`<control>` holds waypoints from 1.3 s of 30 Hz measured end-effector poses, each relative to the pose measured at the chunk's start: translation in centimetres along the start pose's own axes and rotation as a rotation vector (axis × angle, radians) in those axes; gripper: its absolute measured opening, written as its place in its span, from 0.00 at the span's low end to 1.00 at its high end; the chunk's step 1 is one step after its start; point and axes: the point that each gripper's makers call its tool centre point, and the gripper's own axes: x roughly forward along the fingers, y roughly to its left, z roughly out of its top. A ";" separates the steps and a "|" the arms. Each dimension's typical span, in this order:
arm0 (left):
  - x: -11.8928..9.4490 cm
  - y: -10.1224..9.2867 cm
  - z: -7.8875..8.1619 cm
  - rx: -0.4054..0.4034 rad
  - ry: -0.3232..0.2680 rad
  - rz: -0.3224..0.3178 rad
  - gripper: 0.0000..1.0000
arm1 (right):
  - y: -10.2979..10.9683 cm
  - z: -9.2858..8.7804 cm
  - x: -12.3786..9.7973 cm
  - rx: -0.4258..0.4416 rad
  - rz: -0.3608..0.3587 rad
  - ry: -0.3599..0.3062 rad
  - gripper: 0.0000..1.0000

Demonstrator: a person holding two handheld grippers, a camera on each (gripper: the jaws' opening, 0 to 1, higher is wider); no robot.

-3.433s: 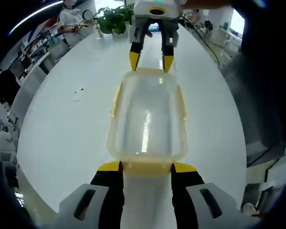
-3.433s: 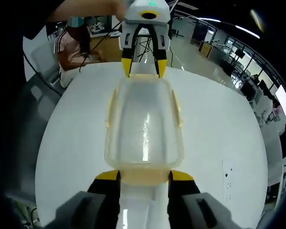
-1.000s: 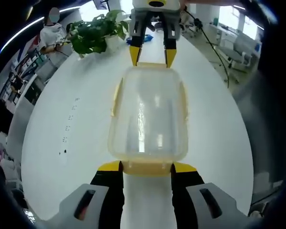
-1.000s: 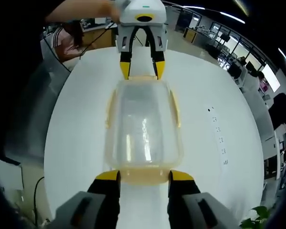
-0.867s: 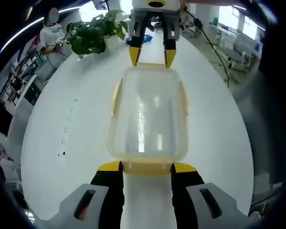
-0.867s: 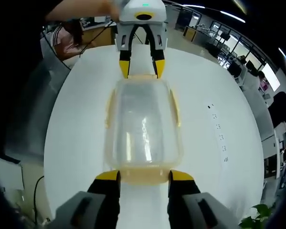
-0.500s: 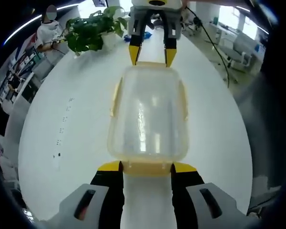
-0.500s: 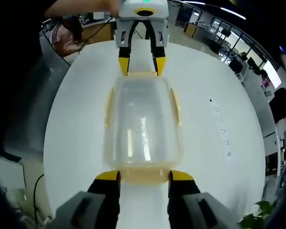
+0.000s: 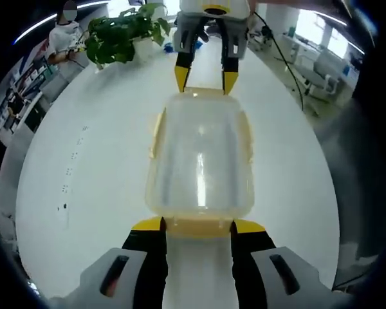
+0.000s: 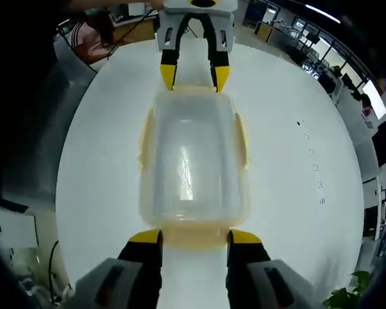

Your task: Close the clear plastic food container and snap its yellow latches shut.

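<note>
Left gripper view: the left gripper [image 9: 197,224] stands with jaws parted about the near end latch of the clear container [image 9: 199,158], which sits lid on upon the white table [image 9: 90,167]. The right gripper [image 9: 204,78] meets the far end, jaws likewise spread. A potted plant [image 9: 119,35] stands beyond. Right gripper view: the right gripper [image 10: 194,236] brackets the container's [image 10: 193,164] near latch; whether either clamps, I cannot tell.

container [image 9: 199,164] clear glossy plastic | latches [image 9: 157,132] yellow plastic | table [image 9: 90,167] smooth white
</note>
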 end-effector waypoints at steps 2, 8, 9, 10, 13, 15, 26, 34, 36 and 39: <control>-0.1 -0.1 -0.2 0.005 0.004 -0.014 0.36 | 0.4 0.2 0.0 0.016 0.025 -0.017 0.36; -0.5 -0.6 -1.1 0.011 0.012 -0.042 0.36 | 0.8 1.0 0.9 0.015 0.057 -0.006 0.36; -0.7 -0.6 -1.4 0.009 0.022 -0.040 0.36 | 0.8 1.4 0.8 0.015 0.059 -0.013 0.36; -0.9 -0.6 -1.8 0.007 0.026 -0.034 0.36 | 0.8 1.8 1.0 0.013 0.059 -0.015 0.36; -1.2 -1.0 -2.7 -0.006 0.025 -0.029 0.36 | 0.9 2.7 1.3 -0.008 0.070 -0.017 0.36; -1.5 -1.4 -3.1 -0.035 0.001 -0.022 0.36 | 0.9 3.0 1.5 -0.020 0.069 -0.015 0.36; -2.4 -2.5 -4.9 -0.097 -0.095 0.005 0.37 | 1.0 4.6 1.8 -0.046 0.084 -0.015 0.37; -2.2 -3.0 -6.3 -0.179 -0.156 0.023 0.48 | 1.2 3.4 1.1 0.015 0.117 -0.007 0.46; -3.0 -2.9 -6.4 -0.208 -0.178 0.034 0.46 | 2.0 3.9 0.4 0.099 0.168 -0.054 0.49; -4.2 -2.3 -6.6 -0.319 -0.232 0.070 0.41 | 1.3 4.5 -0.3 0.155 0.141 -0.129 0.45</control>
